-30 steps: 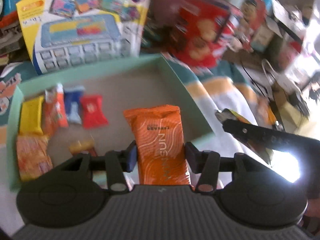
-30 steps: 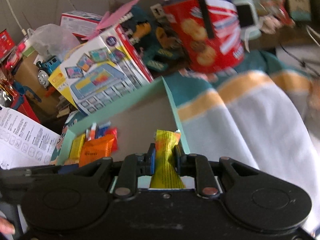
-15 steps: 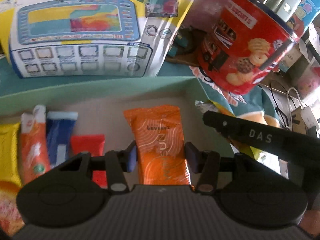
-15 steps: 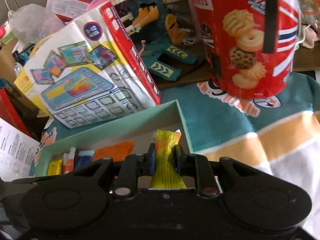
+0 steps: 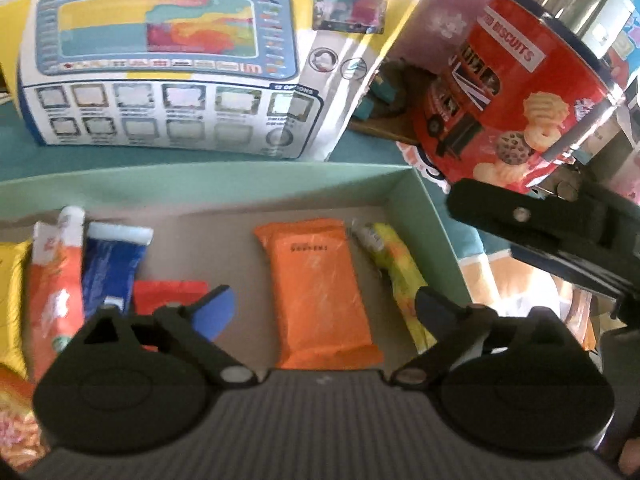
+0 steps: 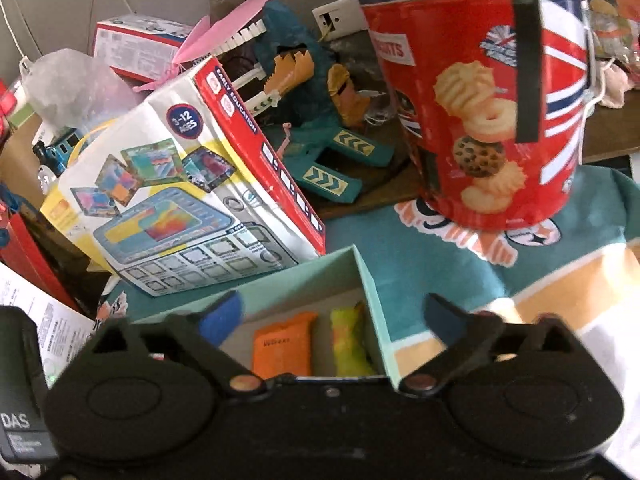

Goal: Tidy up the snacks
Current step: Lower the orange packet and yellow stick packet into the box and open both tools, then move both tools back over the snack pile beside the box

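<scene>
Left wrist view. The left gripper (image 5: pixel 324 312) stands with its jaws spread wide and nothing between them. Directly ahead, in the gap between the jaws, the orange packet (image 5: pixel 320 292) lies flat on the floor of the green box (image 5: pixel 436 220). Just outside the right jaw lies the yellow-green packet (image 5: pixel 396 268), beside the box's right wall. Beyond the left jaw sits a row: a red packet (image 5: pixel 168 292), a blue packet (image 5: pixel 112 264), an orange-and-white packet (image 5: pixel 52 280) and a yellow packet (image 5: pixel 12 296). The biscuit tin (image 5: pixel 516 108) and the toy box (image 5: pixel 180 68) stand outside the green box.

Right wrist view. The right gripper (image 6: pixel 320 320) likewise has its jaws spread and empty. Between them, below, the orange packet (image 6: pixel 284 350) and yellow-green packet (image 6: pixel 348 344) rest side by side in the green box (image 6: pixel 372 304).

Progress, as judged: six or more snacks are boxed; no loose snack is visible outside, so little may remain.
</scene>
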Motion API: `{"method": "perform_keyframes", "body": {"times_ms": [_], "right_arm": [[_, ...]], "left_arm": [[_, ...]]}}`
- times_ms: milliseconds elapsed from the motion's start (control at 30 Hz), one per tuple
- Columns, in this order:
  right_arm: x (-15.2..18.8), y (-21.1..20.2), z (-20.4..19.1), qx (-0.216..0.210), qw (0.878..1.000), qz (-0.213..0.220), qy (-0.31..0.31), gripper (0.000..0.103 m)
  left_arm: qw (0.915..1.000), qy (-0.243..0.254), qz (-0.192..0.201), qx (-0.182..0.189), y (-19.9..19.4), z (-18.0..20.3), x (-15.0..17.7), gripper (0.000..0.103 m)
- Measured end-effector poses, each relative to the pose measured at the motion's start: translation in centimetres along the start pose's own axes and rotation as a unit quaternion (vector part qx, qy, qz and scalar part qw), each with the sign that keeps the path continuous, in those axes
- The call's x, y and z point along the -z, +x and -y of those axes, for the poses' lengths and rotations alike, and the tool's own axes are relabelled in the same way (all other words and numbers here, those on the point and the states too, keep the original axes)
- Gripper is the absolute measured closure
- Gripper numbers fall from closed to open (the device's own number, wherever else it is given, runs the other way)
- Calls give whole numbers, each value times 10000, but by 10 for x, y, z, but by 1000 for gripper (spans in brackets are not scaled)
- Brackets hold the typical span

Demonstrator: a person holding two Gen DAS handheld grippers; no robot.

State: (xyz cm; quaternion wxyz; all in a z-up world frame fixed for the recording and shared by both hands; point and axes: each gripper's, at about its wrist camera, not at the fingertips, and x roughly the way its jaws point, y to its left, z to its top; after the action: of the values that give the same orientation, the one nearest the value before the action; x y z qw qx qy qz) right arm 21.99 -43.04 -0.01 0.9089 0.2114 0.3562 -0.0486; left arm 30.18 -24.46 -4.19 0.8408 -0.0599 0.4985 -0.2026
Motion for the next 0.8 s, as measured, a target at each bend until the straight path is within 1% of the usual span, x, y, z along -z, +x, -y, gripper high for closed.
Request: {"method": "perform_keyframes", "body": {"times_ms": [167,300,400,533,700,800], "right_arm": [[15,-29,3,-12,9999,-35,99,0],[34,-57,8,-77,9998,-75,195,0],[55,-79,12,-114,9995,-110,277,0],[87,-110,18,-43,9993,-147,339,0],[134,-138,23,-1,9990,-363,254,0],[159,-151,25,-79,9984,-482,275,0]], "left_arm": [[9999,120,15,-75,-29,2,17,0],[9997,240,33,-77,-59,3,41,0],[9993,372,17,-101,-79,5,61,0],[9981,600,28,-144,-104,5,94,0],[9972,719,-50,-175,-129,-1,141,0],[9965,791,-128,-239,-139,-6,166,0]]}}
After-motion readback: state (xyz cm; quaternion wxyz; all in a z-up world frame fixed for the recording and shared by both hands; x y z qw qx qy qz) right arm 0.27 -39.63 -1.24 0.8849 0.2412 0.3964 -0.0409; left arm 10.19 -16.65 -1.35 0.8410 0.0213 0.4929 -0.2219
